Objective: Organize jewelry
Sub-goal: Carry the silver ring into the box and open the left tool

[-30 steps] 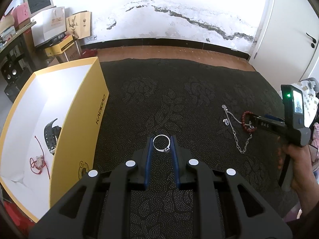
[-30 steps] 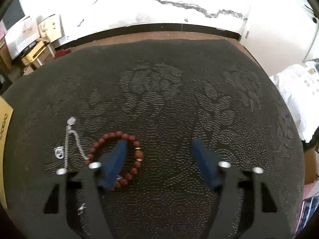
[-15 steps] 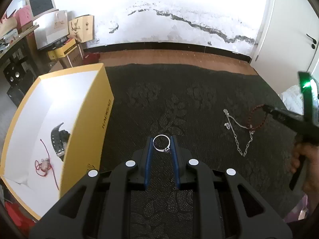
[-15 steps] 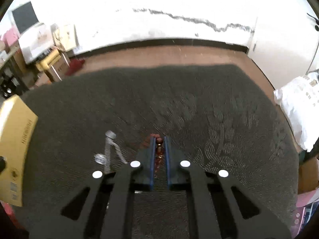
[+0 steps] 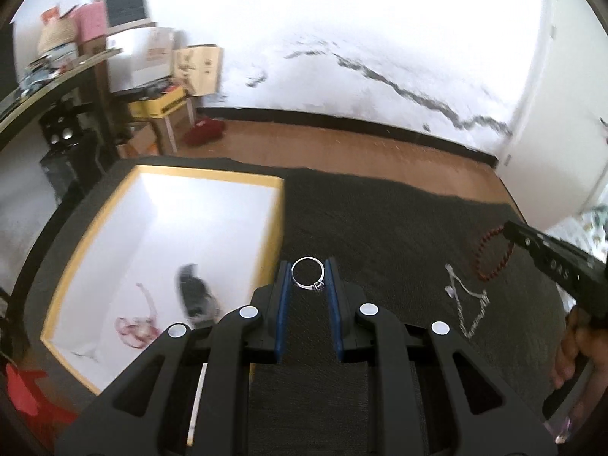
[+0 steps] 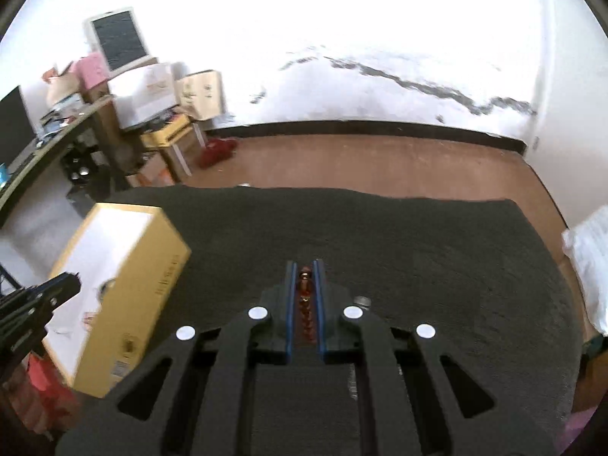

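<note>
Both tongs have come up off the mat since the earlier frames, and the right pair has just been closing, with the bracelet between its pads.

Left wrist view: left tongs (image 5: 307,279) nearly closed, pinching the ring (image 5: 308,274) edge-on between the blue pads, stone at lower right. Box (image 5: 279,220) lies just left of them, open, white inside; a dark band (image 5: 195,294) and a red cord (image 5: 136,326) already rest on its floor. Chain (image 5: 469,306) lies on the mat (image 5: 380,220). Bracelet (image 5: 492,254) hangs in the air from the right tongs' tip.

Right wrist view: right tongs (image 6: 304,285) closed on the bracelet (image 6: 305,304), beads lined up in the slot. Box (image 6: 125,296) sits well off to the left.

Risks (judged, not seen):
- Ring held only at two rim points; any roll of the wrist could make it pivot and drop short of the box.
- Bracelet swings freely; a fast carry may snag the box wall or slip the beads out.
- Both tongs heading to one box may collide.
</note>
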Motion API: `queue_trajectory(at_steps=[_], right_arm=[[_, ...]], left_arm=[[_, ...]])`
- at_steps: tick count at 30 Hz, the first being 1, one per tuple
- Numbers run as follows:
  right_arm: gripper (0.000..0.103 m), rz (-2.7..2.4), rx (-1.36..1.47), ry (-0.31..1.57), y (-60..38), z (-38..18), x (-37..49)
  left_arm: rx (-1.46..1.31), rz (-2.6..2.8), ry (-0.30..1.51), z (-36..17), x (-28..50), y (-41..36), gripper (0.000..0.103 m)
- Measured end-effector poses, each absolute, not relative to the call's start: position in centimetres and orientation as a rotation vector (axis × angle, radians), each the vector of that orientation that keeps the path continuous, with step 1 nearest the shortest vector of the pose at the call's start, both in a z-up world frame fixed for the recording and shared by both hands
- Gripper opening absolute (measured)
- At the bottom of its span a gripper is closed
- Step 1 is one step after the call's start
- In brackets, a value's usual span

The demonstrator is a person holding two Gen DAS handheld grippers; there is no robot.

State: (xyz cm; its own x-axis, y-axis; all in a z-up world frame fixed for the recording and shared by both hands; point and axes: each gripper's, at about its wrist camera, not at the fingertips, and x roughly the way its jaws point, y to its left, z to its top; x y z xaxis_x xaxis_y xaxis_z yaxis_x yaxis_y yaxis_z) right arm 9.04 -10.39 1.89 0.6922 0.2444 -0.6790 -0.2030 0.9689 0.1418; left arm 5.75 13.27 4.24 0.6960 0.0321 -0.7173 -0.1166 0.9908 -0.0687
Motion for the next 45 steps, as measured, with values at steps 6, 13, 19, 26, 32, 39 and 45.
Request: queue_trajectory(at_steps=[6, 13, 19, 26, 32, 39, 45], right_arm=[[0.009, 0.335, 0.042, 0.741, -4.3, 3.9, 8.7], [0.009, 0.435, 0.012, 0.732, 3.3, 4.9, 8.1], [0.009, 0.511, -0.008, 0.735, 9.1, 4.9, 7.6], [0.009, 0.582, -0.026, 0.748, 14.0, 4.4, 7.1], [0.009, 0.603, -0.029, 0.760, 15.3, 4.0, 7.1], [0.009, 0.604, -0.034, 0.773, 15.7, 3.5, 7.3], [0.009, 0.606, -0.037, 0.774, 15.8, 3.5, 7.3]], left_arm=[[-0.161, 0.191, 0.758, 5.7, 4.2, 19.6, 0.018], [-0.201, 0.292, 0.759, 5.0, 3.3, 25.9, 0.018], [-0.198, 0.353, 0.846, 0.6, 4.2, 28.7, 0.018], [-0.202, 0.343, 0.972, -4.3, 6.2, 29.6, 0.018], [-0.198, 0.349, 0.988, -5.4, 5.8, 29.8, 0.018], [-0.194, 0.348, 1.001, -5.8, 6.1, 29.8, 0.018], [-0.189, 0.346, 1.010, -5.8, 6.3, 29.9, 0.019]])
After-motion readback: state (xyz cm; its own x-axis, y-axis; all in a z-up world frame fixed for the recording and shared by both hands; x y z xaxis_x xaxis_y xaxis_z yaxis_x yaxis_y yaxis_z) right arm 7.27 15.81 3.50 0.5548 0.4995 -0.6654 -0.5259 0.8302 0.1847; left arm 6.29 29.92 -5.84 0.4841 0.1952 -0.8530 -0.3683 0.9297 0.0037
